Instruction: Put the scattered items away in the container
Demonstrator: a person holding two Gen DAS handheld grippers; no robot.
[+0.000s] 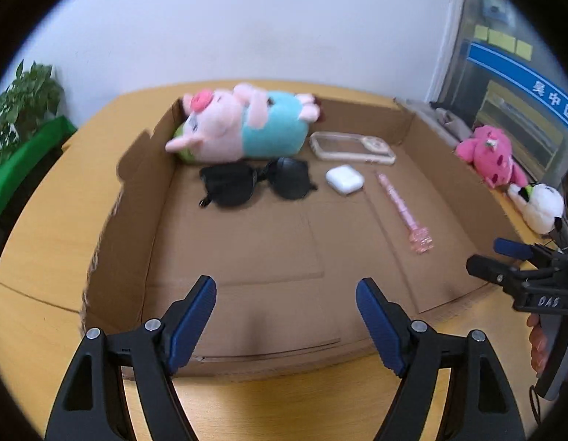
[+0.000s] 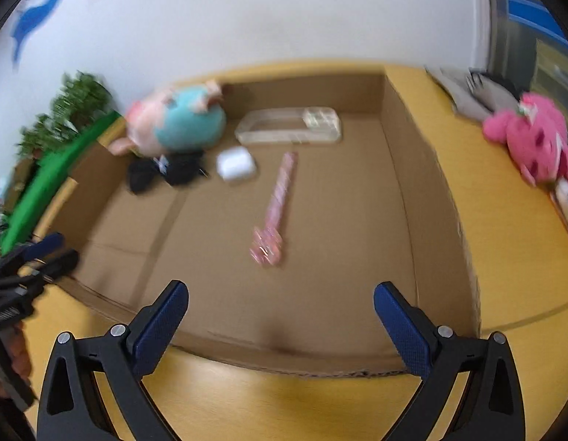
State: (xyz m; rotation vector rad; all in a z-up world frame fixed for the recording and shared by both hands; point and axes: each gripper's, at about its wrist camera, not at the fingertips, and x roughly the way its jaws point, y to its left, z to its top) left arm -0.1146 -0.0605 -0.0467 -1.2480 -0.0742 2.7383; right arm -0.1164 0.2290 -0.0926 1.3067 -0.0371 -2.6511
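Note:
A shallow cardboard box point(image 1: 115, 257) point(image 2: 427, 198) lies on the yellow table. Inside it are a pink pig plush in a teal shirt point(image 1: 243, 125) point(image 2: 177, 121), black sunglasses point(image 1: 254, 183) point(image 2: 162, 172), a white earbud case point(image 1: 344, 179) point(image 2: 235, 164), a clear phone case point(image 1: 352, 149) point(image 2: 289, 126) and a pink pen point(image 1: 403, 213) point(image 2: 274, 209). Outside the box, on the right, lie a hot-pink plush point(image 1: 491, 154) point(image 2: 534, 136) and a white plush point(image 1: 541, 202). My left gripper point(image 1: 286, 294) is open and empty over the box's near edge. My right gripper point(image 2: 282, 297) is open wide, also empty.
A potted plant point(image 1: 23, 106) and a green strip point(image 1: 23, 161) stand at the far left. Grey cloth point(image 2: 471, 95) lies at the table's back right corner. The right gripper's body and a hand point(image 1: 537, 341) show at the left view's right edge. A white wall runs behind.

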